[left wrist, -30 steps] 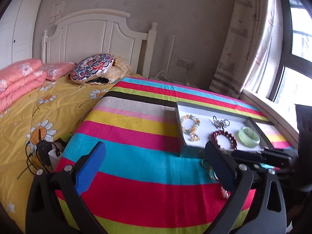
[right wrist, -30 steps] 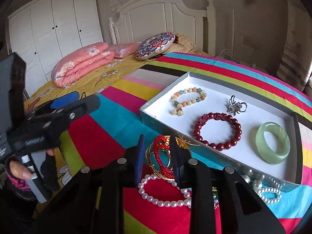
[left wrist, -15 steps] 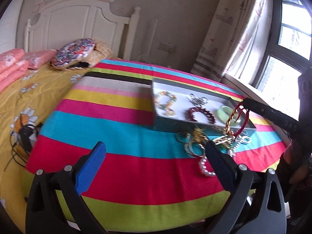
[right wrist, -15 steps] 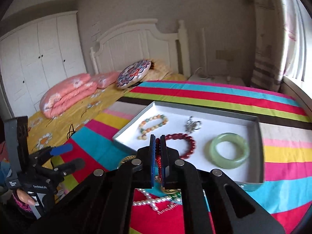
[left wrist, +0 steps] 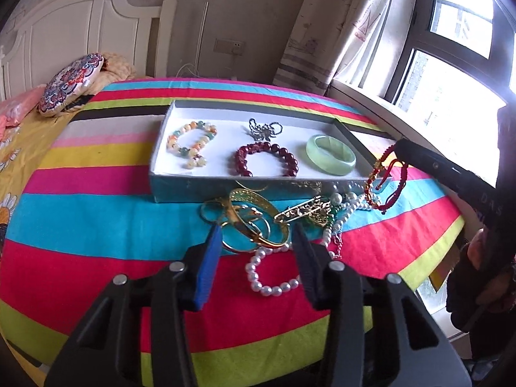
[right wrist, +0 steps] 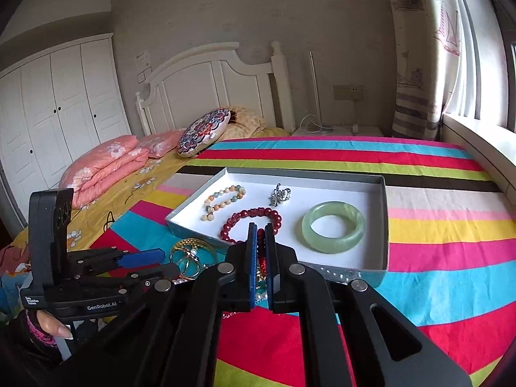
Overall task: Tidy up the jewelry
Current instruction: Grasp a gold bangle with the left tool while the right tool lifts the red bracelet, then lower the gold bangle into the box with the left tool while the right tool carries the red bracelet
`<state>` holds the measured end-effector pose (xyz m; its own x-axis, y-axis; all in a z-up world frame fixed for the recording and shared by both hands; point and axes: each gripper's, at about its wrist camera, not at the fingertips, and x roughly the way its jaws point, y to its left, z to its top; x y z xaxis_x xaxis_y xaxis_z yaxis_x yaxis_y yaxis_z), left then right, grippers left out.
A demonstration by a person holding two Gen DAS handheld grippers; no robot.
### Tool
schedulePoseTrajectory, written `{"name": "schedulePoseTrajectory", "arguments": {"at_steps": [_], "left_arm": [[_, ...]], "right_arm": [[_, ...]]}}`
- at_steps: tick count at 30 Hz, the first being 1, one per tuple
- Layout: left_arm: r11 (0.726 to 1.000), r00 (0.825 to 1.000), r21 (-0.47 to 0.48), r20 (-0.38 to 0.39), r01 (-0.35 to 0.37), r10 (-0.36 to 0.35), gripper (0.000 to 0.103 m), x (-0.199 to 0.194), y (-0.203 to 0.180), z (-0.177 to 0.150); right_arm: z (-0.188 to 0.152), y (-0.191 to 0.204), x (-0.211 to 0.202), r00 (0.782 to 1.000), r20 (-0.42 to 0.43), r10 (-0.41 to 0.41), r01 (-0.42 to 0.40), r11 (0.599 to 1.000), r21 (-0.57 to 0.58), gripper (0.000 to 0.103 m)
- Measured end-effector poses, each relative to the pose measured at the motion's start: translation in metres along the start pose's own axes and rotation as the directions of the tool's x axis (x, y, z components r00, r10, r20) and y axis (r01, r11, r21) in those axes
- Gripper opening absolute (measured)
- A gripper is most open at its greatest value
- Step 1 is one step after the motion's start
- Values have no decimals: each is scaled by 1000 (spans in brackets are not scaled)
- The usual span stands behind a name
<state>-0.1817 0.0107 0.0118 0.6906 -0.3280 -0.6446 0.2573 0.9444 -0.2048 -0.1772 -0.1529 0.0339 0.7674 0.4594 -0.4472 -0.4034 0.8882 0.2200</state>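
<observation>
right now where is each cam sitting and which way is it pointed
Left wrist: on the left gripper, low over the loose gold bangles, facing the tray and window; shows its open fingers and the right gripper holding the red cord bracelet.
Right wrist: on the right gripper, facing the tray and headboard; shows its shut fingers and the left gripper.
Shared: the tray and green bangle.

Glossy green bangle [left wrist: 331, 154], shiny gold metal bangles [left wrist: 254, 222], matt striped cloth [left wrist: 96, 225].
</observation>
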Motion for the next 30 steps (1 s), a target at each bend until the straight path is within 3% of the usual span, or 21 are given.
{"name": "schedulePoseTrajectory", "arguments": {"at_steps": [4,6,10,14,21,30], "left_arm": [[1000,999,-21,-40,3,-3,33,10,-3,-1],[999,999,-36,-41,9,-10,24,11,-1,-1],[996,998,-74,-29,47,-49,18,10,2,1],[998,999,-18,-1,54,-54,9,4,-10,3],[992,995,88,27,89,-92,8,-6,-30,11],[978,974,35,94,204,-207,8,-26,-14,50]], "right_arm": [[-3,-6,-3,1000,9,5,-5,1000,15,5],[-4,-8,-5,1000,14,5,-5,1000,20,5],[-7,-13,-7,1000,18,3,-4,999,32,5],[-9,-15,-9,1000,21,4,-5,999,39,5],[-10,-13,-10,1000,22,8,-9,999,42,5],[-11,-18,-13,1000,27,3,-5,999,54,5]]}}
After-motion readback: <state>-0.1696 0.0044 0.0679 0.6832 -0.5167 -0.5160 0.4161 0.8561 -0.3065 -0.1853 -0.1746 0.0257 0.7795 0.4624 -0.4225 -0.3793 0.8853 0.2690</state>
